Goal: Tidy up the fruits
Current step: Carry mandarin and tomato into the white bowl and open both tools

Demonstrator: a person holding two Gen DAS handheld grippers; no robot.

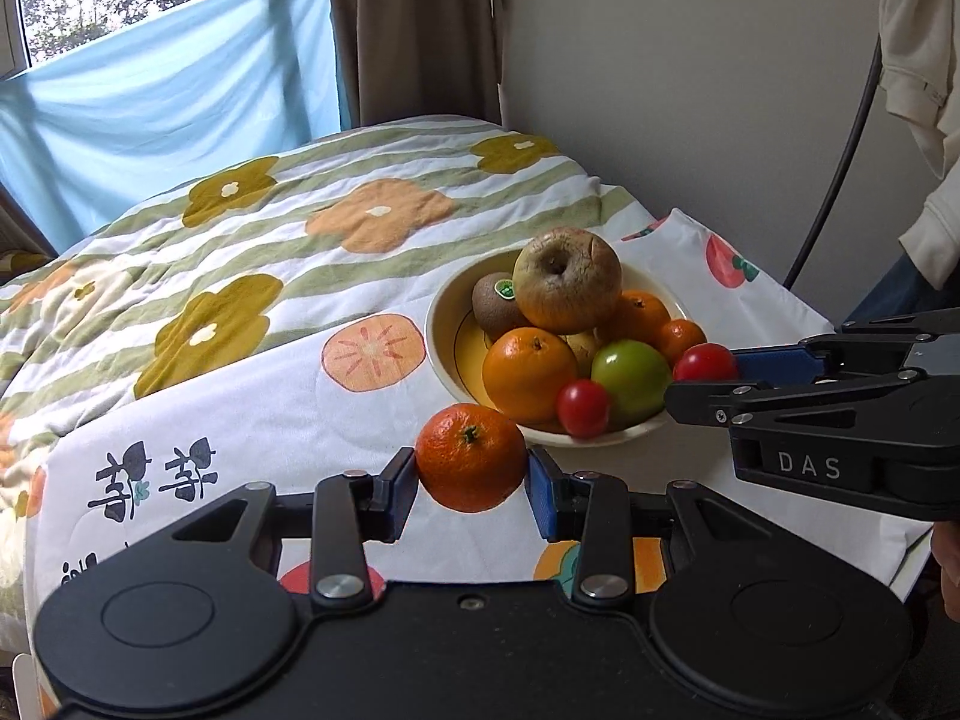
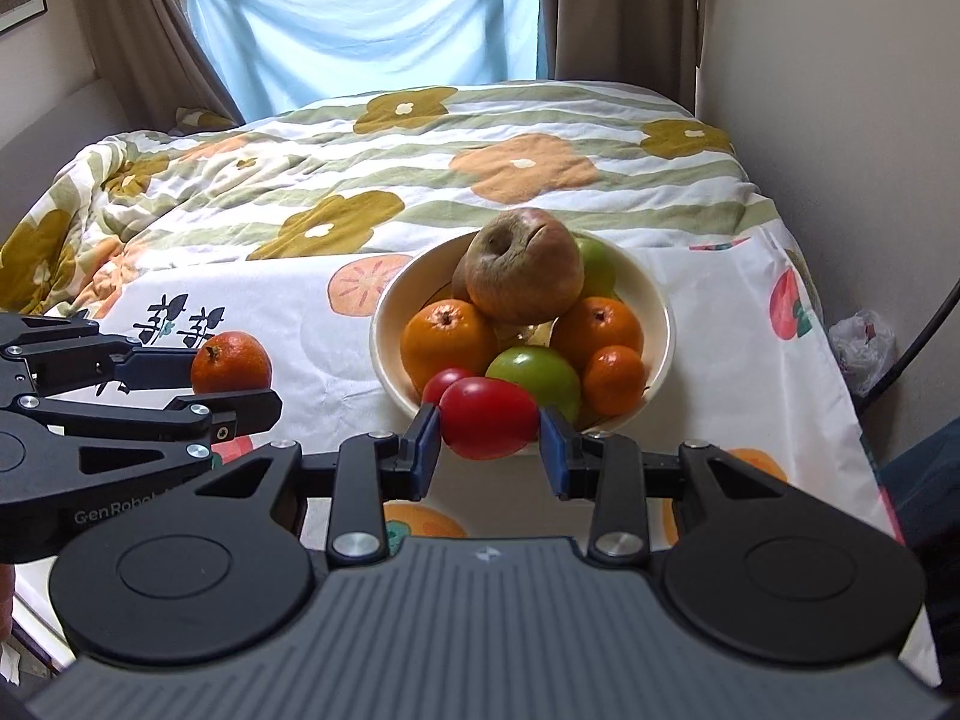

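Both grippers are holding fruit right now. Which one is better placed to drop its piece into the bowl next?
Right. The right gripper holds its tomato at the bowl rim. The left gripper holds its tangerine further out, over the cloth.

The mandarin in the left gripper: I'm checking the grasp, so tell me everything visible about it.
The mandarin is small, round and deep orange, with pebbled, glossy peel and a green-brown stem nub facing up. It sits between the blue pads of the left gripper, which press its two sides. It is outside the bowl, just in front of its rim, over the printed cloth. Whether it rests on the cloth cannot be told.
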